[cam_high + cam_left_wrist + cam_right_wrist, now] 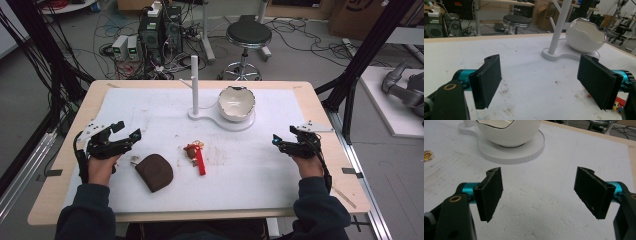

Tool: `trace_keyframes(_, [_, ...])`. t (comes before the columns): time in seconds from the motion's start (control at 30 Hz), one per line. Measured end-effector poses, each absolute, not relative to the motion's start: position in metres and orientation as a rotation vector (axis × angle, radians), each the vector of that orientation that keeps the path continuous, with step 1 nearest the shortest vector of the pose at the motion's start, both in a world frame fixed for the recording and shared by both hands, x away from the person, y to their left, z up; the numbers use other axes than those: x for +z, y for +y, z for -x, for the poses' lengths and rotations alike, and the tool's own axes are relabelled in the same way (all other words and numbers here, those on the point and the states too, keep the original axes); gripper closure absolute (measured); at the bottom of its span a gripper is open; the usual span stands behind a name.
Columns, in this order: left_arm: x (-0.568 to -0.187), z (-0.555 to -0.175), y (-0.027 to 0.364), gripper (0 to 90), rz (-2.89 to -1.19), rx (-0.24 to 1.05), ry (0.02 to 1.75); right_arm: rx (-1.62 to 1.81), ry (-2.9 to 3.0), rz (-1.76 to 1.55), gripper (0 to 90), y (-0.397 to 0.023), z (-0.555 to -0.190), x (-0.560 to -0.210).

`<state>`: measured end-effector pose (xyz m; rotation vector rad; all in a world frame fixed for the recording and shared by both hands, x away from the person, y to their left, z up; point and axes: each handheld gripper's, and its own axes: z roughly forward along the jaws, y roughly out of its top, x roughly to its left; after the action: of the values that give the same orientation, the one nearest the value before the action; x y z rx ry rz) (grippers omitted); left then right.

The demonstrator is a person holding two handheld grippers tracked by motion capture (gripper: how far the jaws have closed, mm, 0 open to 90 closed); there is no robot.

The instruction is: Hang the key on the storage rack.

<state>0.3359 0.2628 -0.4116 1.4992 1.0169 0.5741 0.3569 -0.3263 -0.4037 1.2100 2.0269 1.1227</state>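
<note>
Here the brown pouch (155, 172) lies at about 4 o'clock from the left gripper (128, 131), near it, the red charm (196, 154) just beyond. Both look light; the pouch probably soft, best pinched at its rim. Both the left and right gripper (278, 141) gape empty. Open mat (280, 175) all round.

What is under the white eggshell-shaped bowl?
The bowl sits on the round end of a flat white base, which also carries an upright white post. The base's surface directly beneath the bowl is covered.
</note>
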Motion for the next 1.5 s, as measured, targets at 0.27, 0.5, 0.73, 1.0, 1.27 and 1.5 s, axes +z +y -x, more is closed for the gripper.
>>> trace_keyframes(0.27, [-0.411, -0.337, 0.255, 19.3, -1.519, 0.557, 1.008, 1.123, 2.035, -1.193, 23.5, -0.325, -0.356, -0.404])
trace_keyframes(0.5, [-0.404, -0.334, 0.229, 20.8, -1.571, 0.513, 0.981, 1.128, 2.032, -1.201, 23.5, -0.327, -0.357, -0.405])
trace_keyframes(0.73, [-0.403, -0.329, 0.184, 21.5, -1.682, 0.395, 0.992, 1.125, 2.031, -1.199, 23.6, -0.327, -0.356, -0.405])
trace_keyframes(1.0, [-0.411, -0.329, 0.135, 21.5, -1.791, 0.318, 1.025, 1.122, 2.024, -1.187, 23.8, -0.325, -0.354, -0.402])
trace_keyframes(1.27, [-0.425, -0.337, 0.098, 23.0, -1.902, 0.325, 1.123, 1.129, 2.033, -1.18, 23.8, -0.323, -0.353, -0.402])
trace_keyframes(1.5, [-0.425, -0.337, 0.078, 21.3, -1.98, 0.366, 1.14, 1.134, 2.035, -1.174, 23.8, -0.324, -0.353, -0.402])
